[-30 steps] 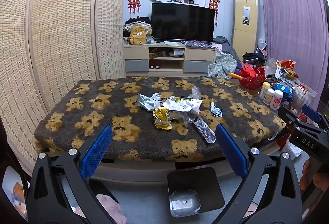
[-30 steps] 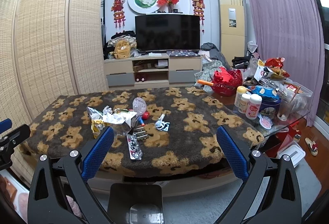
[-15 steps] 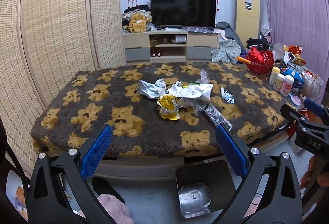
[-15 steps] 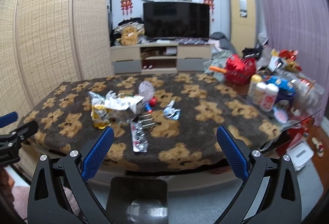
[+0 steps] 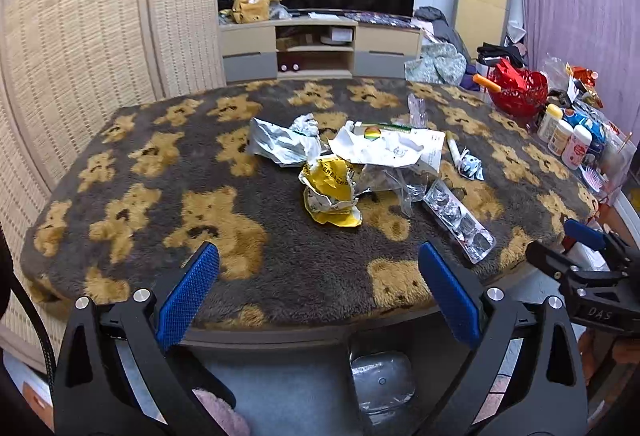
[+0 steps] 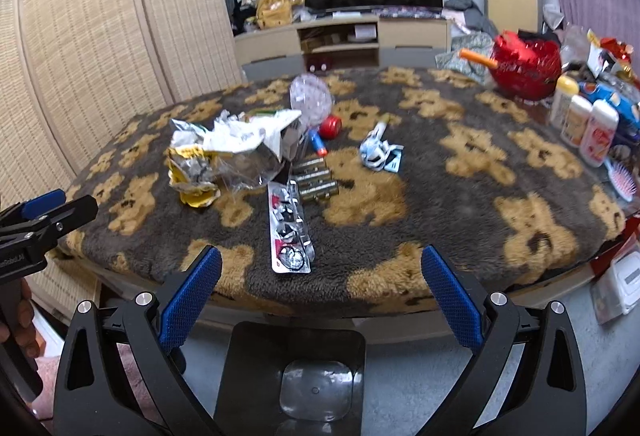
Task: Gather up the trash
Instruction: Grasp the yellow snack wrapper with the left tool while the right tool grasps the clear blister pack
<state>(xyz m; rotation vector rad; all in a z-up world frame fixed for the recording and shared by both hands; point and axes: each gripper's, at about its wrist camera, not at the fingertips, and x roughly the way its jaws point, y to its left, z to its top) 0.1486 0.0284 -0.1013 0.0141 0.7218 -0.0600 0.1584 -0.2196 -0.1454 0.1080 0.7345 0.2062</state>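
- Left wrist view: the left gripper (image 5: 318,286), blue pads spread wide and empty, hangs over the near edge of the bear-print plush-covered table (image 5: 132,196). Mid-table lies a crumpled yellow wrapper (image 5: 330,192), likely light and crushable; best pinched at a raised fold.
- Right wrist view: the right gripper (image 6: 320,288), likewise apart, faces a flat silver blister pack (image 6: 290,232) near the edge, probably stiff and slippery; take its rim.

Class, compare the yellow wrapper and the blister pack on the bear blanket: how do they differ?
The yellow wrapper is crumpled into a lump; the blister pack lies flat as a long strip. The wrapper is yellow with print; the pack is silvery and clear. The pack lies nearer the blanket's front edge. Neither is held.
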